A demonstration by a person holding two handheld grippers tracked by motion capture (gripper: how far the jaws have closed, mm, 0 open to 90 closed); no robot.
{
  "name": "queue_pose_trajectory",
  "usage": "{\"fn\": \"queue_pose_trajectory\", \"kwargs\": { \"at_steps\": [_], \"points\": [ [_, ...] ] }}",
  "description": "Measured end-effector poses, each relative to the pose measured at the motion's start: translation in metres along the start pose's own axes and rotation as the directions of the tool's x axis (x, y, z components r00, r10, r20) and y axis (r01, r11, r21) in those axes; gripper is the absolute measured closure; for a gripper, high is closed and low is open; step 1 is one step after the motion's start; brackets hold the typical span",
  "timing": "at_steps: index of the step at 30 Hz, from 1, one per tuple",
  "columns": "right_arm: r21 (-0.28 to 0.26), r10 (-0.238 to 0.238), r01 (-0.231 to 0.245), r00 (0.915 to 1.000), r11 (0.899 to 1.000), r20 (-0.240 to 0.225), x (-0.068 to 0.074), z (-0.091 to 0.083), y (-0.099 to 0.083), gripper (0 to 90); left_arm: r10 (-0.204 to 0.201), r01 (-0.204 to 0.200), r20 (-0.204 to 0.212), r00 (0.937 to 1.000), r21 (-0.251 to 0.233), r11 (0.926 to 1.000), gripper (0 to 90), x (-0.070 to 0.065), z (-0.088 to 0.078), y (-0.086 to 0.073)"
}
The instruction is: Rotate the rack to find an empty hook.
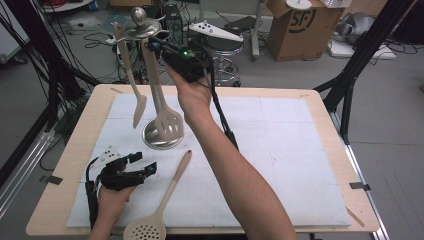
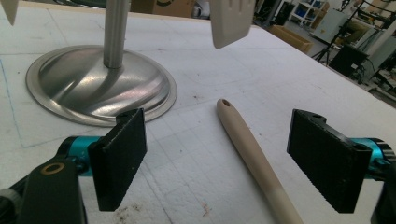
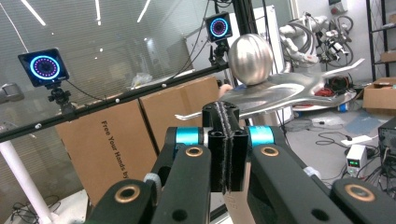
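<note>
The left gripper [image 1: 145, 164] rests low on the white surface [image 1: 280, 150], its jaws spread with nothing between the pads. The skimmer's [image 1: 159, 209] handle lies flat just ahead of it and toward its right jaw, untouched. Beyond its left jaw stands the rack's [image 1: 161, 136] steel base, with a knife-shaped tool [image 1: 131, 80] hanging to one side. The right gripper [image 1: 159, 46], raised to the rack's top, has its jaws pressed together on the handle top of the slotted turner [image 1: 164, 107], which hangs below it.
</note>
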State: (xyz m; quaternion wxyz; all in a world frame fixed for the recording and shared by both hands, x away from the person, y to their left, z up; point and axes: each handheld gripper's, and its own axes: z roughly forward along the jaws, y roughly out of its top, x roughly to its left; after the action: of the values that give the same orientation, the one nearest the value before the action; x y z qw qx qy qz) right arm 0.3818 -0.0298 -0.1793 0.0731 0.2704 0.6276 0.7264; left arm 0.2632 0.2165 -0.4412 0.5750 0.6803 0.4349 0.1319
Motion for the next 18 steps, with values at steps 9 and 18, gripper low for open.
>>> {"fn": "queue_pose_trajectory", "kwargs": {
  "at_steps": [9, 18],
  "points": [
    [0.026, -0.009, 0.009, 0.9999, 1.000, -0.013, 0.010, 0.012, -0.004, 90.0, 0.000, 0.000, 0.000, 1.0000, -0.005, 1.0000, 20.5, 0.001, -0.001, 0.000],
    [0.035, 0.000, 0.001, 0.9998, 0.999, -0.020, 0.012, 0.020, -0.005, 90.0, -0.002, 0.002, 0.003, 1.0000, -0.006, 1.0000, 20.5, 0.001, -0.001, 0.000]
  ]
}}
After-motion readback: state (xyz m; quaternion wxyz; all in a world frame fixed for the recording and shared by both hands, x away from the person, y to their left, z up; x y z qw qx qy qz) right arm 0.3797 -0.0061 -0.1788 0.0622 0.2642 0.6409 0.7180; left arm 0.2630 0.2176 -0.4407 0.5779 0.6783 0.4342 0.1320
